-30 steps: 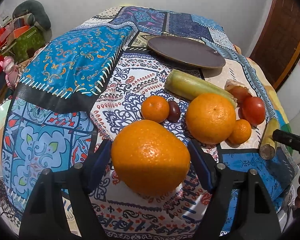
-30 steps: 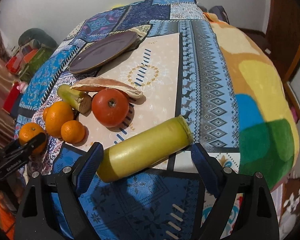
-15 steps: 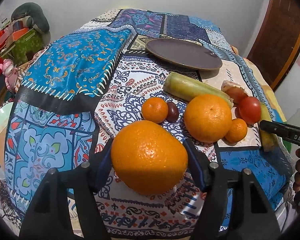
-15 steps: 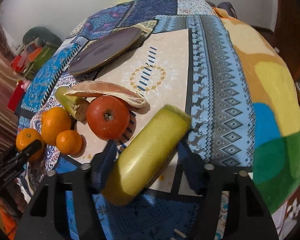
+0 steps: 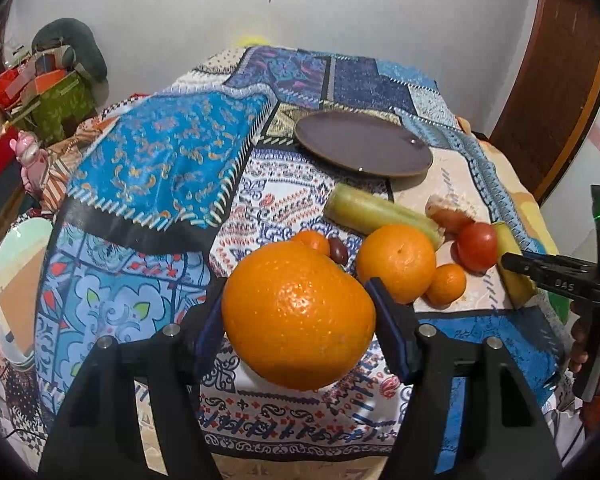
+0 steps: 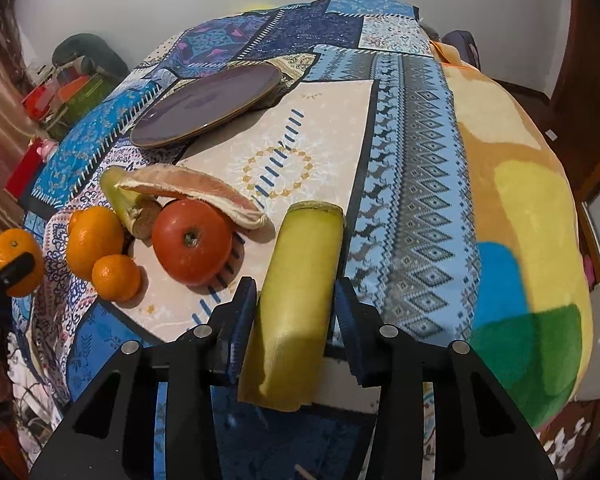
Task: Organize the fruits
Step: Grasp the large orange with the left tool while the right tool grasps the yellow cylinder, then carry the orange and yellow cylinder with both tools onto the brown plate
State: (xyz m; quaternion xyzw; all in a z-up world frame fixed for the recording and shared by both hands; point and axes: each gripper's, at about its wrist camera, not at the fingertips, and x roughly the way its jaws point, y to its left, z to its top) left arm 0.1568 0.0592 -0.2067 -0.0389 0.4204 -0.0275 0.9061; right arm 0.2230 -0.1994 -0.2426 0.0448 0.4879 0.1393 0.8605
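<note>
My left gripper [image 5: 298,312] is shut on a large orange [image 5: 298,316] and holds it above the patterned tablecloth. My right gripper [image 6: 296,308] is shut on a yellow-green sugarcane piece [image 6: 296,288], lifted and pointing away from me. On the cloth lie another large orange [image 5: 396,262], two small tangerines [image 5: 446,284] [image 5: 312,240], a red tomato [image 6: 192,240], a dark date [image 5: 339,250], a pomelo slice [image 6: 196,192] and a second cane piece [image 5: 380,214]. A dark empty plate [image 5: 362,146] sits farther back. The right gripper also shows in the left wrist view [image 5: 556,278].
The table is covered by a blue patchwork cloth [image 5: 160,160] that drops off at the edges. A yellow and green blanket [image 6: 520,220] lies on the right. Boxes and clutter [image 5: 40,92] stand beyond the left edge. A wooden door [image 5: 560,80] is at the right.
The left gripper closed on the large orange and lifted it. The right gripper closed on the cane piece, which turned from crosswise to pointing away, and raised it.
</note>
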